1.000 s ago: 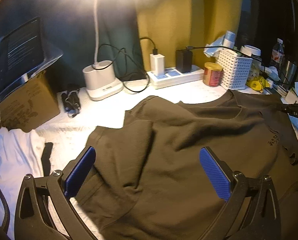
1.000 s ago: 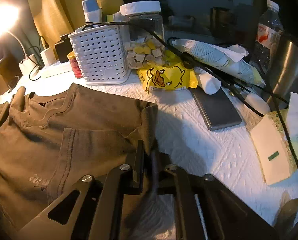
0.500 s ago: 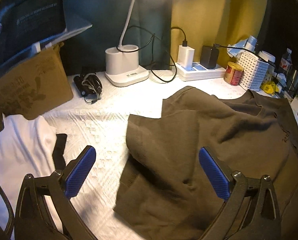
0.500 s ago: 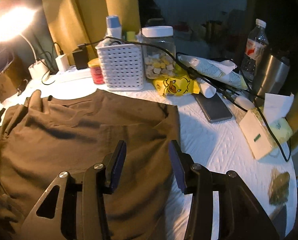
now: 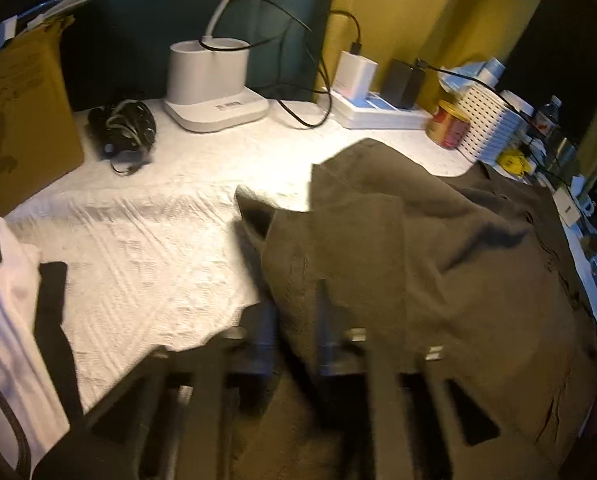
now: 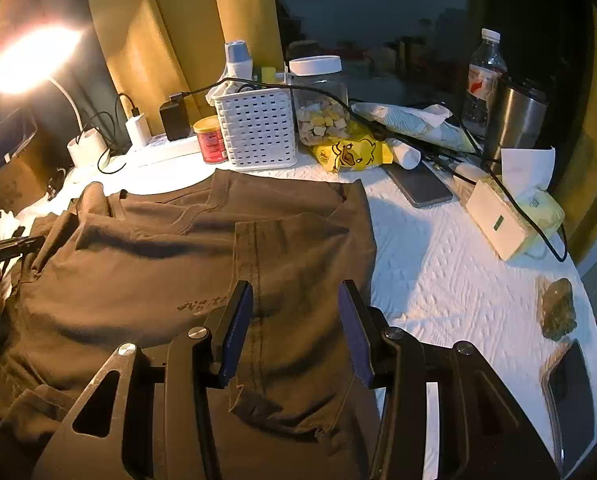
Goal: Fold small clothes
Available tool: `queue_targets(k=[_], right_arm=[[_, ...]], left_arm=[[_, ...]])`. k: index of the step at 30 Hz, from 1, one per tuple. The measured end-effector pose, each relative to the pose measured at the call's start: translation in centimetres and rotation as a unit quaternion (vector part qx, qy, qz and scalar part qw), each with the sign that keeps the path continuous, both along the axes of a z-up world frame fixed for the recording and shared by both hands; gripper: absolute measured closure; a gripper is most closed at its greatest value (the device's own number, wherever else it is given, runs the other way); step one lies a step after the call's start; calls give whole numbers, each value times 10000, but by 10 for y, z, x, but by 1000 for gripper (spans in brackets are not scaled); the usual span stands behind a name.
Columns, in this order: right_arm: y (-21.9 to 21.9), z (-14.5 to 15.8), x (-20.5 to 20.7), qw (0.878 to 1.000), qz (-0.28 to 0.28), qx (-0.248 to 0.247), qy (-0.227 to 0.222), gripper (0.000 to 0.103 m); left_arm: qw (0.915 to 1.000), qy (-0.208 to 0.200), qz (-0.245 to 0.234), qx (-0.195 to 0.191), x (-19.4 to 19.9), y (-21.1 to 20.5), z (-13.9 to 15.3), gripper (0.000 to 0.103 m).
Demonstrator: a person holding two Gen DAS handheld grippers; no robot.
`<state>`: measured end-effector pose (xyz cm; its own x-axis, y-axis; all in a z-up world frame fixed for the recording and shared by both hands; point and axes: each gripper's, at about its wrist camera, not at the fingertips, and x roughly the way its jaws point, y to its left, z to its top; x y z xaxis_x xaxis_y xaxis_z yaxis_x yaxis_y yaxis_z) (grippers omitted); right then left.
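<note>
A dark olive T-shirt (image 5: 418, 248) lies rumpled on the white quilted table cover; it also shows in the right wrist view (image 6: 202, 256), its right sleeve folded inward along a stitched seam. My left gripper (image 5: 294, 320) is blurred, its jaws closed onto the shirt's left edge, with cloth between the fingers. My right gripper (image 6: 296, 328) is open above the folded sleeve, its blue pads apart with nothing between them.
A white lamp base (image 5: 210, 84), power strip (image 5: 378, 116), red tin (image 6: 209, 140) and white basket (image 6: 258, 132) line the back. A phone (image 6: 418, 188), tissue pack (image 6: 514, 216), steel cup (image 6: 514, 120) and bottle stand at the right. White cloth (image 5: 6, 320) and a cardboard box (image 5: 18, 120) lie at the left.
My left gripper has closed from wide open onto the shirt's left edge. My right gripper, shut on the sleeve a second ago, has opened and drawn back, leaving the sleeve folded.
</note>
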<state>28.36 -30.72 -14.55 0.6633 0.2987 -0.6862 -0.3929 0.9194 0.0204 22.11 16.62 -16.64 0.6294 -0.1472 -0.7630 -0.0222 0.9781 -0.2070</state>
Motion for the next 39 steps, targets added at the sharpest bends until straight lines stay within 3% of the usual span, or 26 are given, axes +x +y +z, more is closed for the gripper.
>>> queue_targets(k=[2,8,16,22,31,33,35,39], right_arm=[[2,2,-3,10000,51,18,-24,56],[0,8,-13,9996,214,111,-120,56],[-24,5,-21,9991,173,355,-157,56],[-51,-4,-24,9985,35,534,-123,56],[-85,-14,-19,9970,-241,730,-69,56],[-87,-17,-18,9968,-252,754,-43,56],[-87,-19,-16,9967,-246,775,-14,56],[-85,-21,-17,9966,-215,794,0,56]], left_arm=[[9999,-112,44,60,-3,-2,4,97],[9973,-602,278,315,-22,-8,33,97],[9937,-958,-207,550,-28,-62,63,97],[9934,-734,-591,661,-12,-101,45,97],[9937,107,-972,548,10,-149,5,96],[9923,180,-1089,558,10,-159,3,84],[9903,209,-1294,455,8,-168,4,58],[9873,126,-1537,381,-5,-178,22,57]])
